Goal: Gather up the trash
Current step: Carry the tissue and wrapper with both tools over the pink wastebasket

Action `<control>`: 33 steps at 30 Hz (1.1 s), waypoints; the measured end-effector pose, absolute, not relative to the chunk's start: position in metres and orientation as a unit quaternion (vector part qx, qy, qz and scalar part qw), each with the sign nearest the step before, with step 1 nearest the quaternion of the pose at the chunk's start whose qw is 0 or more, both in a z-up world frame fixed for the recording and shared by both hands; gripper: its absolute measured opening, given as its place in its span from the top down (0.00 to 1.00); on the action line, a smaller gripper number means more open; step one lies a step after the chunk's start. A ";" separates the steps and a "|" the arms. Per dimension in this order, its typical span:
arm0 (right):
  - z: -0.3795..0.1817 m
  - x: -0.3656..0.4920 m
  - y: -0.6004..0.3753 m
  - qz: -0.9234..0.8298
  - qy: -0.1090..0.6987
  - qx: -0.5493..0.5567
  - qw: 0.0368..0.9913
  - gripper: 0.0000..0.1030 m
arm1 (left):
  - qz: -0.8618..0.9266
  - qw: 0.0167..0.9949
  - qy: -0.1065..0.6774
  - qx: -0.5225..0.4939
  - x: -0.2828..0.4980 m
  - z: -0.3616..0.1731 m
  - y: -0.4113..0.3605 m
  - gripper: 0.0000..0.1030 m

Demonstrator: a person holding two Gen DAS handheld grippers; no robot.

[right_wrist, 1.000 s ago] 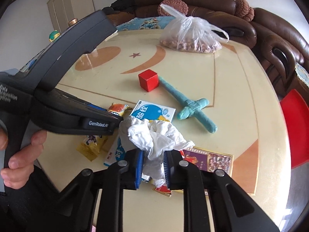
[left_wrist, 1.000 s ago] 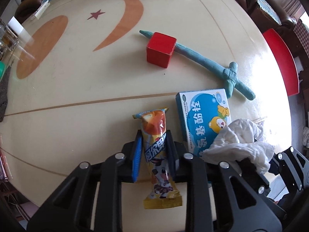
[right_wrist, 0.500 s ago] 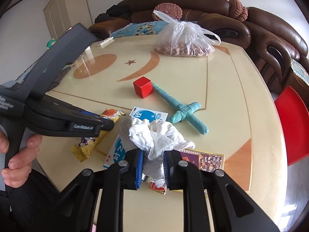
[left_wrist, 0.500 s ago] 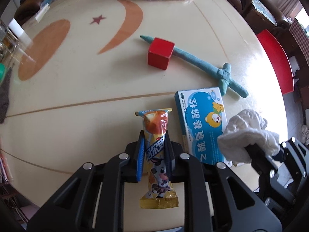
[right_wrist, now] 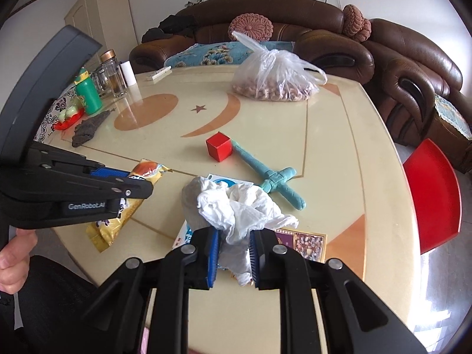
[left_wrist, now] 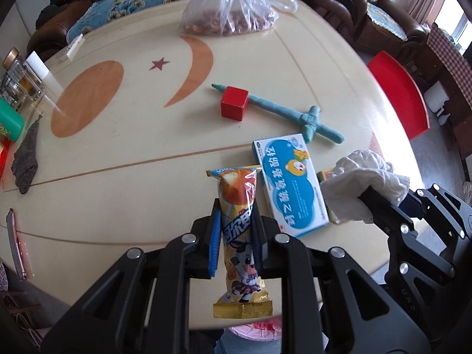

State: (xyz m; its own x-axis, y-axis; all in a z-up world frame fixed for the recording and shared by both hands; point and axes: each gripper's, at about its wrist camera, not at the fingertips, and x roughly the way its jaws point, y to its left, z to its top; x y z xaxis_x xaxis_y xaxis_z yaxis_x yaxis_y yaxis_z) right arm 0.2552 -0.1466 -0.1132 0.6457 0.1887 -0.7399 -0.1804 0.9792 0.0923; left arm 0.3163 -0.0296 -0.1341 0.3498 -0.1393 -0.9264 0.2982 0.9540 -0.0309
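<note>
Snack wrapper (left_wrist: 239,236) sits pinched in the left gripper (left_wrist: 236,242), jaws clenched on its middle. Its orange top sticks out toward 12 o'clock and its yellow crimped tail hangs toward 6, past the table edge. It reads as lifted clear of the table (left_wrist: 124,153), though contact is hard to tell. A mid-body grip likely keeps the floppy pack from folding.

Crumpled tissue (right_wrist: 236,206) is clamped in the right gripper (right_wrist: 234,253), jaws closed on its lower bunch, the loose bulk puffing out above the fingers. In the left view the tissue (left_wrist: 365,183) shows at 3 o'clock of the wrapper, raised off the table and overlapping the boxes below.

One piece of trash per hand, so both are probably carried off together. A pink rim (left_wrist: 256,330) shows below the table edge at 6 o'clock, maybe a bin, can't confirm.

Blue medicine box (left_wrist: 290,183) lies flat, just beside the wrapper at 2 o'clock. A purple-and-gold card box (right_wrist: 303,240) lies partly under the tissue; whether it's trash is unclear.

Further out at 12 o'clock: red cube (left_wrist: 234,106) touching a teal toy sword (left_wrist: 295,115). Far edge holds a clear bag of nuts (right_wrist: 274,79). At 10 o'clock: grey cloth (left_wrist: 26,159), green bottle (right_wrist: 87,93), glass jars (right_wrist: 113,73). These look like keepers, left where they lie.
</note>
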 end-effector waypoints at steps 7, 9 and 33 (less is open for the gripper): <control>-0.084 0.228 -0.153 0.084 0.390 -0.002 0.917 0.83 | -0.141 0.831 0.534 0.075 0.288 -0.108 -0.023 0.82; -0.076 0.220 -0.155 0.079 0.386 -0.002 0.919 0.83 | -0.144 0.834 0.528 0.076 0.280 -0.102 -0.022 0.82; -0.073 0.089 -0.145 0.075 0.410 0.000 0.909 0.83 | -0.200 0.826 0.519 0.097 0.163 -0.105 -0.029 0.82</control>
